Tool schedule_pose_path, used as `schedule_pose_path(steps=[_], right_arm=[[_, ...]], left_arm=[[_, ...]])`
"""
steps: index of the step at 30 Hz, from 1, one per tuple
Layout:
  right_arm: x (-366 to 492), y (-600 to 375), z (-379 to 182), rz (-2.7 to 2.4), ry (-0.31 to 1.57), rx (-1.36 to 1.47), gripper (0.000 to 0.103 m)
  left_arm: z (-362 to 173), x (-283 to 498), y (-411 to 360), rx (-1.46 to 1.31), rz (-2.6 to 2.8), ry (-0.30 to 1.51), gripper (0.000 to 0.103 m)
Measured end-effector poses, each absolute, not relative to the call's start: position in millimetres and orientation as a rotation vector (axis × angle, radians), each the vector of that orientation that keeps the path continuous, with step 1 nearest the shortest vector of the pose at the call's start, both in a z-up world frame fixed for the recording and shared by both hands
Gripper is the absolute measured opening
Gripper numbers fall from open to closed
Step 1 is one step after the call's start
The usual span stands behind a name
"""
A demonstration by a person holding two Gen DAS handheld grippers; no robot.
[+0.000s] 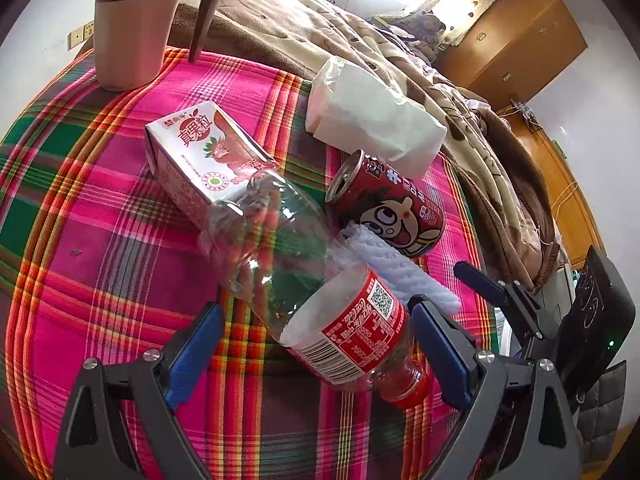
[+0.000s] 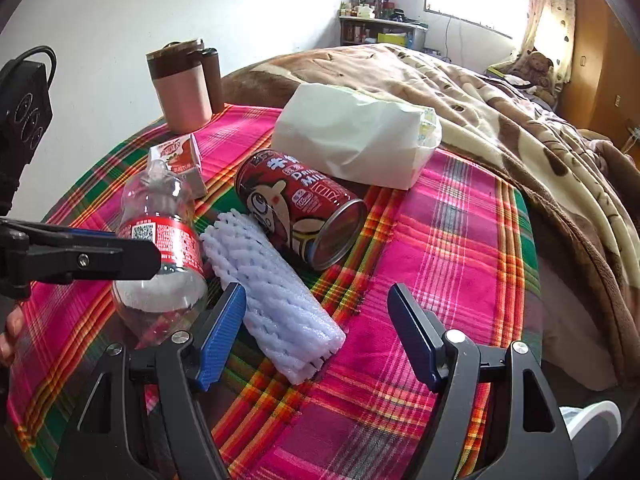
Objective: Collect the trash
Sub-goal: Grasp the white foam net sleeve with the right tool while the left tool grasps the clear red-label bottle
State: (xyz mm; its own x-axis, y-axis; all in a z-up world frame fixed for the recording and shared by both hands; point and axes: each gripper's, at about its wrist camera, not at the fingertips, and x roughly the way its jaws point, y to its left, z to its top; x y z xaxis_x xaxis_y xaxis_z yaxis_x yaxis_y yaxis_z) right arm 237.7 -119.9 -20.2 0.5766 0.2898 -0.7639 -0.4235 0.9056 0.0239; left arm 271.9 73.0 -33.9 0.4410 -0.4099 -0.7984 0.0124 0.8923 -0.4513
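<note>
Straddling the bottle (image 1: 320,280) with the left hand-held gripper (image 1: 320,344), jaws standing wide, blue pads on either side of the red label and not yet pressing. Hovering the right hand-held gripper (image 2: 316,332) wide too, its left pad just beside the foam net (image 2: 276,300), nothing held.

Lying on the plaid tabletop (image 1: 100,280): bottle on its side, cap toward the near edge; net touching it on the right; can (image 1: 388,208) tipped over just beyond; carton (image 1: 200,156) at the bottle's far end; white bag (image 1: 376,120) farther right; mug (image 1: 132,28) upright at the far left.

Probably best closing on the labelled middle, where the wall looks stiffest. Squeezing gently, since thin clear plastic likely buckles or slips. Lifting straight up, avoiding dragging net or carton along. Shifting the right jaws left to centre over the net before closing, and keeping the two tools apart.
</note>
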Motion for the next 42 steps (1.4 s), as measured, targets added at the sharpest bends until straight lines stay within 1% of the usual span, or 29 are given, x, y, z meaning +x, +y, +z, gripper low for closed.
schedule_pose_path(steps=[2,3,4,5,6,11,15,16,17,20,25,30,34,42], right_arm=[[238.0,-121.6,-22.5,0.426,0.876,-0.15,0.074],[237.5,-122.1,-23.4,0.423,0.878,-0.148,0.071],[237.7,-122.1,-25.1,0.419,0.883,-0.145,0.058],[237.5,-123.0,-27.5,0.412,0.894,-0.139,0.048],[237.5,-123.3,-28.9,0.409,0.9,-0.13,0.048],[230.5,-127.9,-26.9,0.426,0.9,-0.097,0.033],[226.1,-129.6,-26.8,0.429,0.903,-0.067,0.029],[224.0,-129.5,-27.1,0.432,0.907,-0.062,0.028],[221.5,-129.0,-27.4,0.43,0.91,-0.065,0.027],[214.7,-130.3,-25.2,0.425,0.903,-0.072,0.025],[210.3,-142.1,-24.0,0.355,0.903,-0.023,0.024],[200.1,-151.9,-24.3,0.326,0.894,0.015,0.024],[196.0,-154.5,-19.8,0.31,0.875,0.033,0.024],[191.1,-157.7,-21.1,0.289,0.871,0.072,0.024]], left_arm=[[-36.6,272.6,72.9,-0.436,-0.267,1.095,0.096],[-38.1,273.1,72.3,-0.443,-0.267,1.098,0.096],[-40.0,273.6,71.5,-0.45,-0.261,1.101,0.096],[-41.4,273.9,70.6,-0.455,-0.252,1.104,0.096],[-41.9,274.9,68.6,-0.45,-0.246,1.106,0.096],[-44.4,276.4,64.8,-0.442,-0.227,1.095,0.096],[-44.6,275.9,63.4,-0.434,-0.212,1.089,0.094],[-44.7,275.9,62.8,-0.429,-0.205,1.087,0.091],[-44.2,274.8,62.6,-0.425,-0.199,1.088,0.086],[-42.7,271.9,64.1,-0.412,-0.204,1.093,0.076],[-41.8,265.1,69.1,-0.416,-0.201,1.086,0.076],[-39.6,254.9,66.2,-0.333,-0.199,1.075,0.076],[-40.7,259.5,71.0,-0.376,-0.178,1.077,0.076],[-44.5,267.8,63.8,-0.366,-0.139,1.04,0.076]])
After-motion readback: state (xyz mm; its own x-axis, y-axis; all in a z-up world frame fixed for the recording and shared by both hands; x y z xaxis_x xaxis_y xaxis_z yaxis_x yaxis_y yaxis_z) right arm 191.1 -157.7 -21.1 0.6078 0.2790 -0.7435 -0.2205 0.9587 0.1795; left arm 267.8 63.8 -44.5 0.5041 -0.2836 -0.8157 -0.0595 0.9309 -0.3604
